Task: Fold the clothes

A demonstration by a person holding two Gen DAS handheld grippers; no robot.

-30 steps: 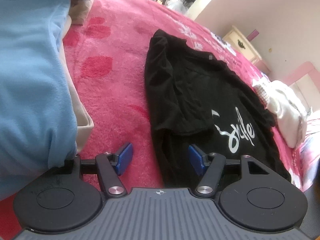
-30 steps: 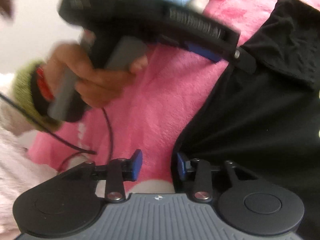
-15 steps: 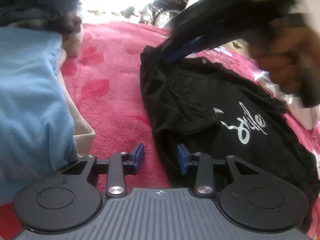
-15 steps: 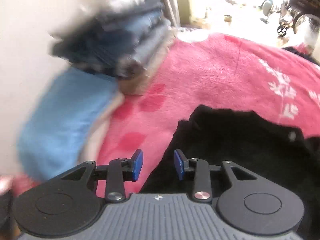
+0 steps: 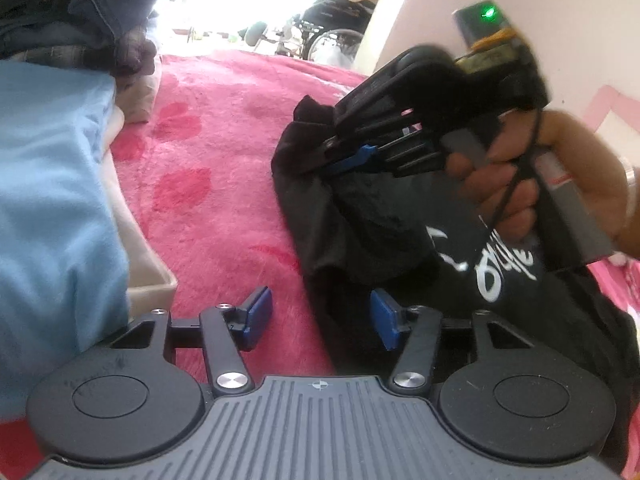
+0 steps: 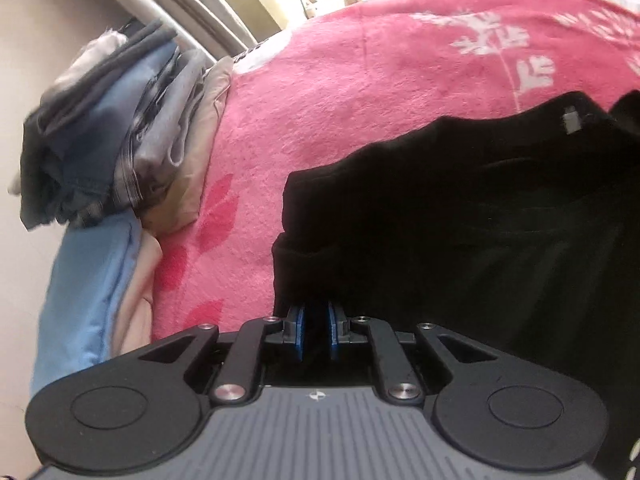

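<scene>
A black T-shirt [image 5: 372, 224] with white lettering lies on the pink blanket [image 5: 224, 184]. In the right wrist view the black T-shirt [image 6: 460, 220] fills the lower right. My right gripper [image 6: 315, 331] is shut on the shirt's near-left corner, with black cloth pinched between its blue pads. From the left wrist view, that right gripper [image 5: 332, 156] is seen held by a hand [image 5: 520, 184], biting the shirt's far bunched corner. My left gripper [image 5: 320, 318] is open just above the blanket, and the shirt's near-left edge lies between its fingers, closer to the right pad.
A light blue garment [image 5: 52, 200] on beige cloth rises at the left, close to my left finger. A stack of folded grey and blue clothes [image 6: 120, 148] sits behind it against the wall. Bare pink blanket [image 6: 360, 80] stretches beyond the shirt.
My right gripper swung to the shirt's far-left corner and closed on the cloth, bunching it up. My left gripper, narrower half a second ago, has opened wider again.
</scene>
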